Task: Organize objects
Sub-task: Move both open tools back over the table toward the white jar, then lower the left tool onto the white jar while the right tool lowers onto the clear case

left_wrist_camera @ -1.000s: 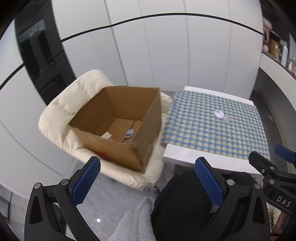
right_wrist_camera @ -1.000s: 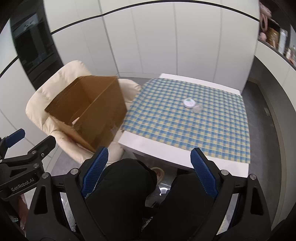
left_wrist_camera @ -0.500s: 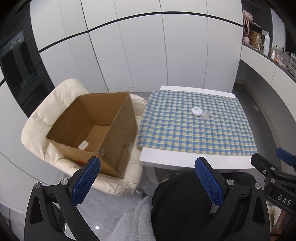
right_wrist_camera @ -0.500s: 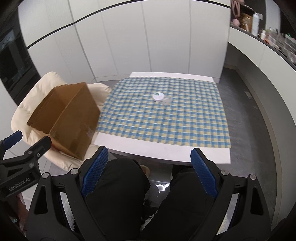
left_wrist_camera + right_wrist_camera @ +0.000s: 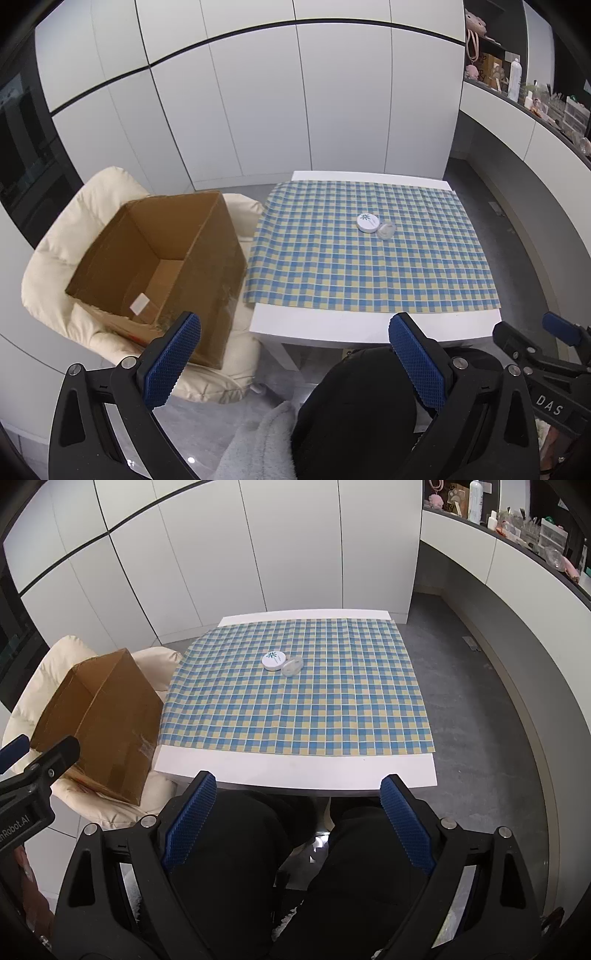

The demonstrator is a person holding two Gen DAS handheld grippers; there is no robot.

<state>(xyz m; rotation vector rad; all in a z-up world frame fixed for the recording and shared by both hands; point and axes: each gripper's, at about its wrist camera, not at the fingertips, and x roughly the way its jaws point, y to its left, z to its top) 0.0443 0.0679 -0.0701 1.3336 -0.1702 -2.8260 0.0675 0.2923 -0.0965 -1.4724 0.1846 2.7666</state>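
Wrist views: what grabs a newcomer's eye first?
The blue-and-yellow checked cloth covering the white table, with a white tin and a clear jar touching near its far middle. Left of the table, an open cardboard box sits tilted on a cream chair.

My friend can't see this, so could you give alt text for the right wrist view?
An open, empty claw points down at a checked table with a white tin and clear jar; a cardboard box sits left.
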